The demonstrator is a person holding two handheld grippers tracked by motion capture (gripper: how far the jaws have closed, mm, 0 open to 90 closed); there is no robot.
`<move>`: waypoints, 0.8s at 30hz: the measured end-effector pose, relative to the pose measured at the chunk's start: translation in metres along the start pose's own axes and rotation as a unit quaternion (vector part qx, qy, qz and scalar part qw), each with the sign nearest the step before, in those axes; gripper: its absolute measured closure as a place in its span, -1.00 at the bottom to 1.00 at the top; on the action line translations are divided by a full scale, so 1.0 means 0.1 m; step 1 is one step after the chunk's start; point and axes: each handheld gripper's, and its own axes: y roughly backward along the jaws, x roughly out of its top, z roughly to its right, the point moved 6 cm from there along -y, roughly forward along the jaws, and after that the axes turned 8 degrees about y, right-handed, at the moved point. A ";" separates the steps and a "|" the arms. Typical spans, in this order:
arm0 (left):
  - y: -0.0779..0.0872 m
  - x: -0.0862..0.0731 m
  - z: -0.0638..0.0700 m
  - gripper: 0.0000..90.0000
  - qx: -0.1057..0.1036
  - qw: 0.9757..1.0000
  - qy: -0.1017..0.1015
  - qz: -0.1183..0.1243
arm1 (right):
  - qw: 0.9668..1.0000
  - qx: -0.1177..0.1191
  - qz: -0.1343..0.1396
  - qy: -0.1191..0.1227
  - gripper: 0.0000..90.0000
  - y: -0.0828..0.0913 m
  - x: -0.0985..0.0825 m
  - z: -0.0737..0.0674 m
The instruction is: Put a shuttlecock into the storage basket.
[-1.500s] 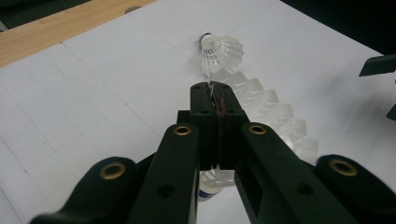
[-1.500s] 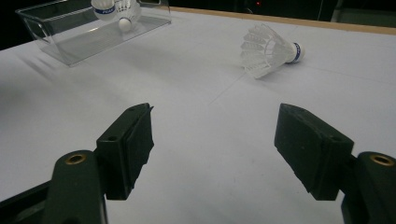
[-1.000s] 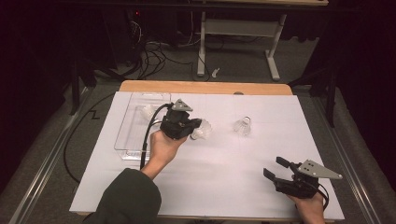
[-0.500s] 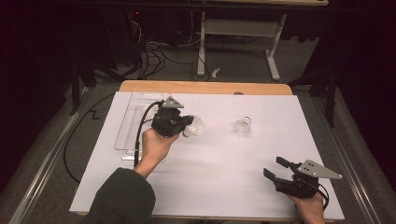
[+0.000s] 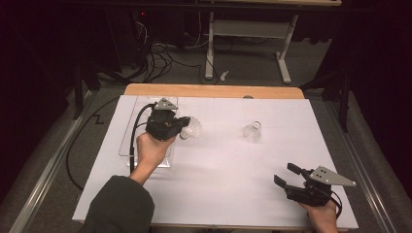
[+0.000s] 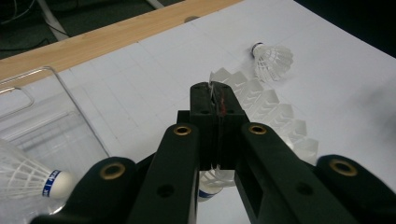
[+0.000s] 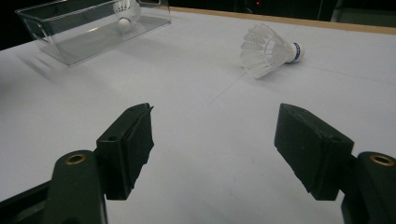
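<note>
My left gripper (image 5: 183, 130) is shut on the feather skirt of a white shuttlecock (image 5: 194, 128), held over the right edge of a clear plastic tray (image 5: 125, 138). In the left gripper view the shut gripper (image 6: 217, 95) pinches the held shuttlecock's feathers (image 6: 280, 119), with its cork hanging below. A second shuttlecock (image 5: 252, 131) lies on its side on the white table sheet, right of centre. A third shuttlecock (image 6: 28, 179) rests inside the tray (image 6: 56, 84). My right gripper (image 5: 287, 175) stands open near the front right edge, with nothing between its fingers.
The white sheet (image 5: 218, 184) covers a wooden table whose back edge (image 5: 214, 91) shows bare. Beyond it, on the floor, are cables and a white stand's legs (image 5: 248, 48). The left gripper's black cable (image 5: 133, 141) trails across the tray.
My left hand has carried the held shuttlecock leftward, from the middle of the sheet to the tray's right edge. The right gripper has stayed put.
</note>
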 end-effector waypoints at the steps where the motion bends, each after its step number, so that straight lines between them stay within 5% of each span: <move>1: 0.01 0.00 -0.01 0.97 0.001 1.000 0.002 0.001 | 1.000 0.000 0.000 0.000 -0.37 0.00 0.00 0.00; 24: 0.16 -0.02 -0.30 0.97 0.033 0.999 0.025 0.009 | 1.000 0.000 0.000 0.000 -0.37 0.00 0.00 0.00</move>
